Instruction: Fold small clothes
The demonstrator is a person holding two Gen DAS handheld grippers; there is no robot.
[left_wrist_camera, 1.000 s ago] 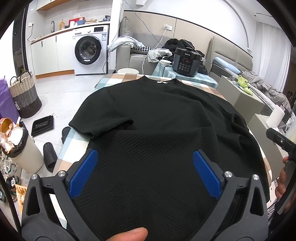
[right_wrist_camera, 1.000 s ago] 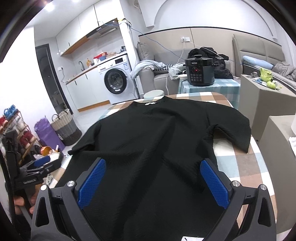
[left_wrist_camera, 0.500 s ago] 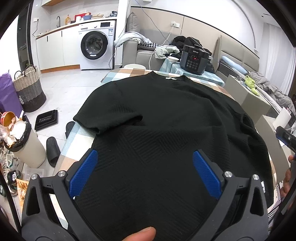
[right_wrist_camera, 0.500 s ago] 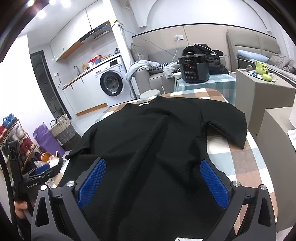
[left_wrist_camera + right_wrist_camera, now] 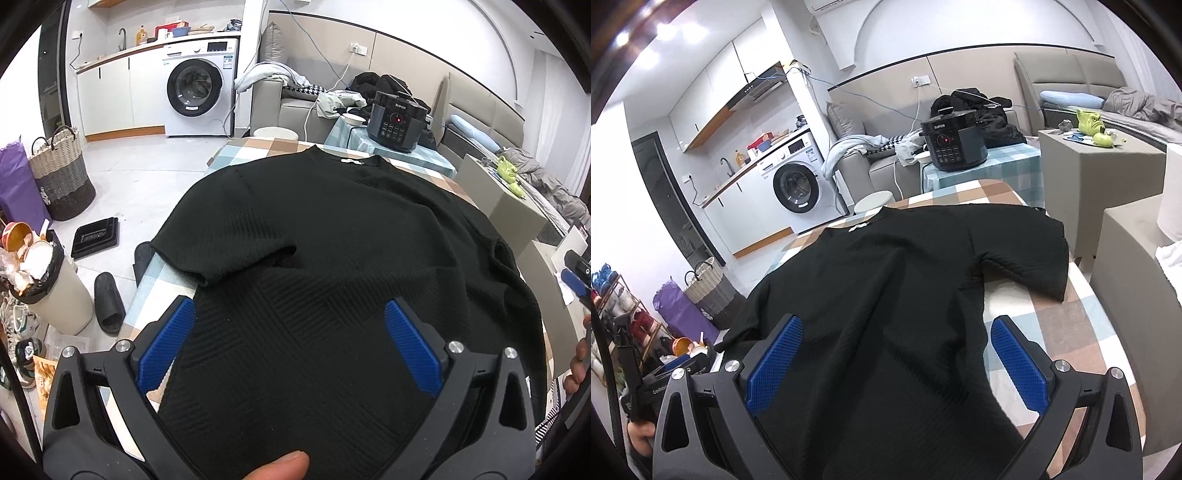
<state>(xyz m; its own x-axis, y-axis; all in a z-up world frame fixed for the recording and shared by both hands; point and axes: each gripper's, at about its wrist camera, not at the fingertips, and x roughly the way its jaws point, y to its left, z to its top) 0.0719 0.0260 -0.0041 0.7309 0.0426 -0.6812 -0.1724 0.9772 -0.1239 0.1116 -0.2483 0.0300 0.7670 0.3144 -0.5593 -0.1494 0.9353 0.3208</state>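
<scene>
A: Knitwear first: where does the black short-sleeved top (image 5: 332, 258) lie?

B: Spread flat on the checked desk (image 5: 1052, 332), collar toward the pressure cooker (image 5: 955, 142), one sleeve (image 5: 1027, 258) out to the right.

A: Left hand-held gripper (image 5: 290, 341)?

B: Spread wide above the hem, grasping nothing.

A: Right hand-held gripper (image 5: 897, 362)?

B: Also wide apart over the cloth, blue pads (image 5: 1019, 363) clear of it.

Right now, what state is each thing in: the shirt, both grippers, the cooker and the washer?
Shirt: spread flat on the table, unfolded, sleeves out.
Left gripper: open above the shirt's lower part.
Right gripper: open above the shirt's lower part.
Cooker: lid on, red light lit.
Washer: door shut.
</scene>
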